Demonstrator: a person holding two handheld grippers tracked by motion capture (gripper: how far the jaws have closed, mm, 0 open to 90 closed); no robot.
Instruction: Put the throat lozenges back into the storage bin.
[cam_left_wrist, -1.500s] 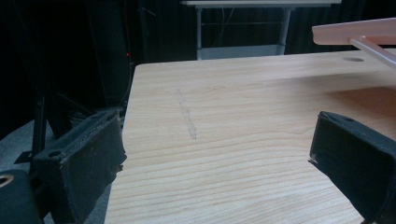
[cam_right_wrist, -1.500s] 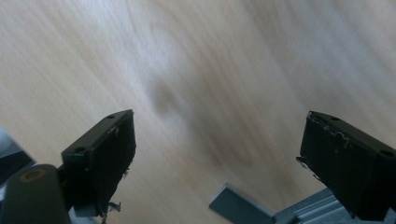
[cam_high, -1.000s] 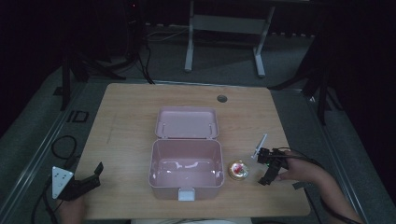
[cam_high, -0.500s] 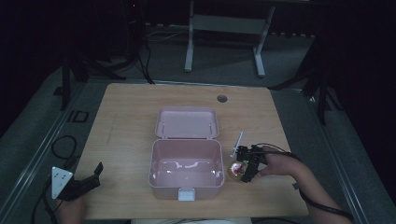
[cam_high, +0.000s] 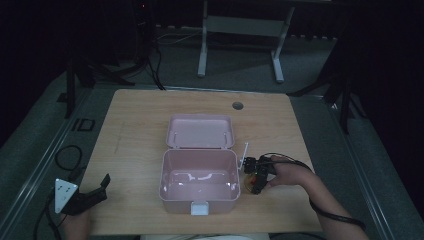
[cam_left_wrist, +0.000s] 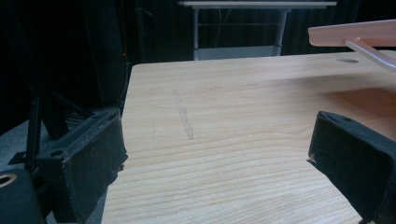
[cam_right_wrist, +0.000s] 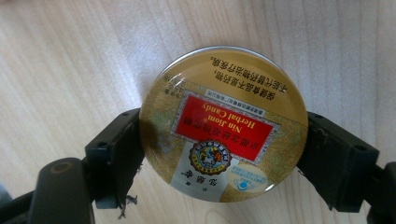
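The right claw (cam_right_wrist: 219, 140) gripped a round herbal candy tin (cam_right_wrist: 223, 123) just right of the open pink box (cam_high: 200, 172); the left claw (cam_left_wrist: 224, 158) gaped wide over the surface (cam_left_wrist: 224, 102), well left of that box.

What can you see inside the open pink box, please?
The pink box looks empty: the high view shows bare pink floor with faint glare. The strip just behind its near wall is hidden. The candy tin sits outside, on the table, between the right gripper jaws.

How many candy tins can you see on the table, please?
1: a round Nin Jiom herbal candy tin lies on the table right of the open pink box, between the right gripper's jaws.
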